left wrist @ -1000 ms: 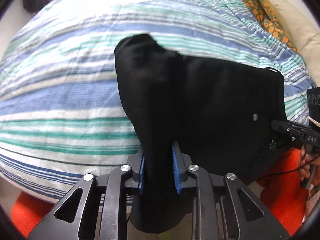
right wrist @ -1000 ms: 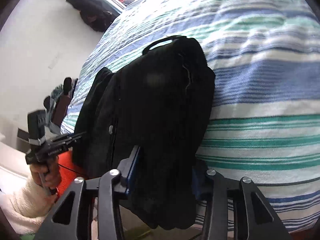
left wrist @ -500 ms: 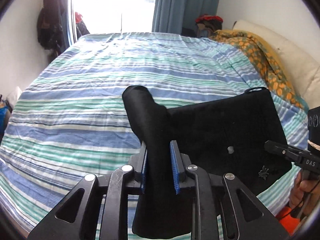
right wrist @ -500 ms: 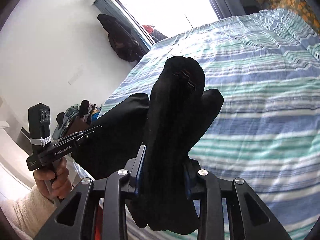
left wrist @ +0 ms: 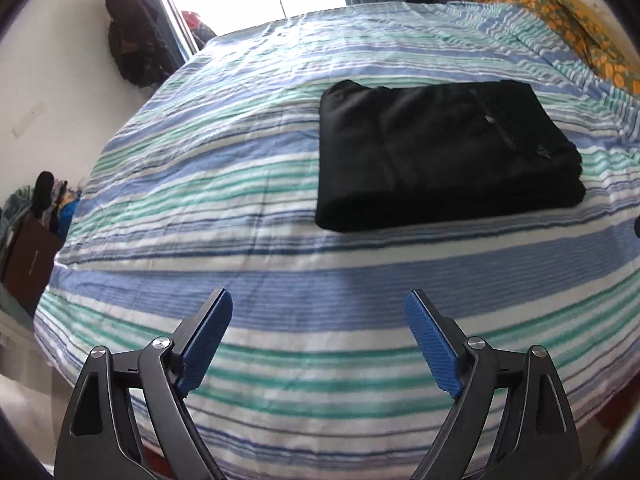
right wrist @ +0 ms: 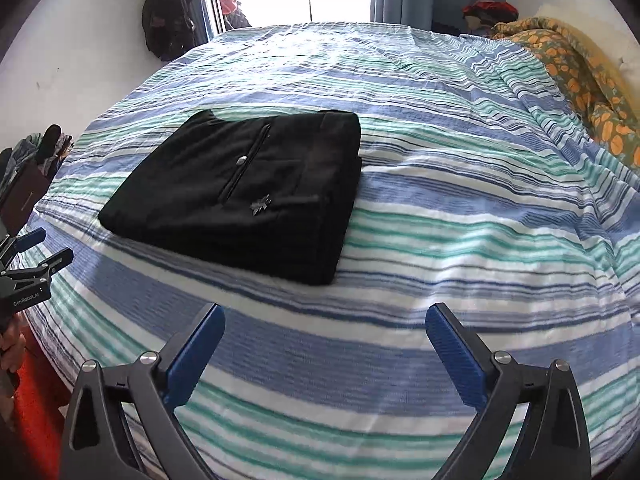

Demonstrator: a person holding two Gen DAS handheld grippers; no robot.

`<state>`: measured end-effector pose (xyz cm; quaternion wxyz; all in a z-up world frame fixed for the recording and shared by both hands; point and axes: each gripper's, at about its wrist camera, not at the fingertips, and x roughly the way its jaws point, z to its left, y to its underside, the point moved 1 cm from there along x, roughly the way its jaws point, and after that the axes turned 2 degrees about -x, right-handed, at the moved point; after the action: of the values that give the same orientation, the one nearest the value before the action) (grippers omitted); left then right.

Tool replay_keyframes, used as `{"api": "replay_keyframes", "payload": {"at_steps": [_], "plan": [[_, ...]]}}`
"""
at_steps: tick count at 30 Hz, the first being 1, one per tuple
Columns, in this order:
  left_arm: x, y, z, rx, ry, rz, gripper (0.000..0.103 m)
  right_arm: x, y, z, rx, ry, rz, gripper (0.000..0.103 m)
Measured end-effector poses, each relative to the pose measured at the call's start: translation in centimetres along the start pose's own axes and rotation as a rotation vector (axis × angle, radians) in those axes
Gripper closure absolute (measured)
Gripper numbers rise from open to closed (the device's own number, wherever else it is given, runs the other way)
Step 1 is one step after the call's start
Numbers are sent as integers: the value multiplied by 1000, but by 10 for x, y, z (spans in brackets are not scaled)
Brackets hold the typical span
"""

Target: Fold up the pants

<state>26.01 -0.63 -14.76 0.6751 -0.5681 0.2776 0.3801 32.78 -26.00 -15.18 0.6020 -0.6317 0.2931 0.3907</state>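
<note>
The black pants point(left wrist: 440, 152) lie folded into a flat rectangular stack on the striped bed point(left wrist: 240, 208); they also show in the right wrist view point(right wrist: 244, 188), with a button and a small emblem on top. My left gripper point(left wrist: 318, 340) is open and empty, held back from the stack on the near side of the bed. My right gripper point(right wrist: 324, 348) is open and empty too, just short of the stack's near edge. The left gripper also shows at the left edge of the right wrist view point(right wrist: 32, 252).
An orange-patterned blanket point(right wrist: 580, 80) lies along the bed's right side. Dark clothes point(right wrist: 168, 16) hang on the wall by the window. A heap of clothes and a brown box point(left wrist: 28, 256) sit on the floor at the left. Orange floor point(right wrist: 36, 412) runs by the near edge.
Both grippers were shut on the black pants and carried them over the bed. Now the pants lie folded on the bed, and both grippers have opened and drawn back.
</note>
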Motion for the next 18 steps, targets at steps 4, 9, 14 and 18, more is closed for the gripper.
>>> {"api": "replay_keyframes", "payload": {"at_steps": [4, 9, 14, 18], "plan": [[-40, 13, -14, 2, 6, 0, 7, -33, 29, 33, 16, 13, -35, 0], [-96, 29, -16, 16, 30, -84, 5, -69, 52, 69, 20, 32, -32, 0], [-134, 38, -11, -5, 71, -134, 5, -100, 63, 89, -5, 50, -26, 0], [-151, 43, -11, 0, 93, -129, 5, -127, 63, 101, -39, 62, -37, 0]]}}
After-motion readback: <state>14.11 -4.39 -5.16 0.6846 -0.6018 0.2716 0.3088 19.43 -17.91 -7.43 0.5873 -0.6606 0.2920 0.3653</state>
